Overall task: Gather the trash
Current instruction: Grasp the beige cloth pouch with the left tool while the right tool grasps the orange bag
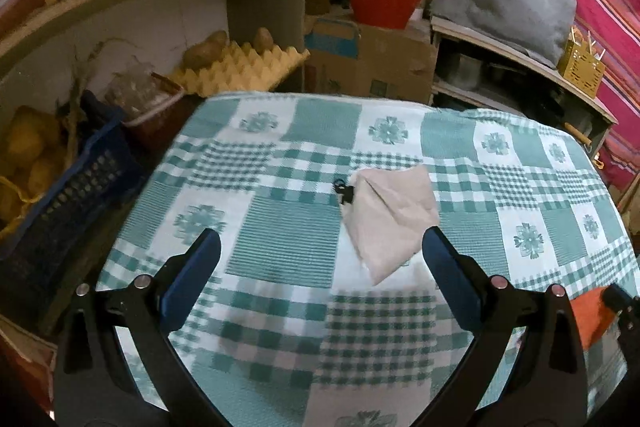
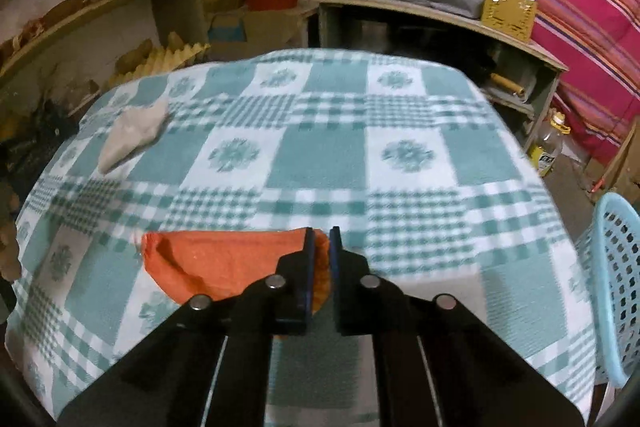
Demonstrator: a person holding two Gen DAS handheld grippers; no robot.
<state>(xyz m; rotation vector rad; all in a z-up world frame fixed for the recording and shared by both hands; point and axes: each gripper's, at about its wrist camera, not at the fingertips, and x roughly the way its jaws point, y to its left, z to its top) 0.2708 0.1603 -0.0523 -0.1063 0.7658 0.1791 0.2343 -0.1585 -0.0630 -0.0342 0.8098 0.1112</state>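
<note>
Two pieces of trash were seen on the green-and-white checked tablecloth (image 2: 320, 167): a crumpled orange paper napkin (image 2: 224, 267), pinched at its edge by the right gripper (image 2: 322, 247), and a folded white paper napkin (image 1: 388, 219), lying ahead of the wide-spread left gripper (image 1: 320, 247)

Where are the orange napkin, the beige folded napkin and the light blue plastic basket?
orange napkin (image 2: 224, 263), right wrist view, its flat middle left of the jaws.
beige folded napkin (image 1: 390, 215), left wrist view, its centre.
light blue plastic basket (image 2: 618, 287), right wrist view, its perforated wall.
</note>
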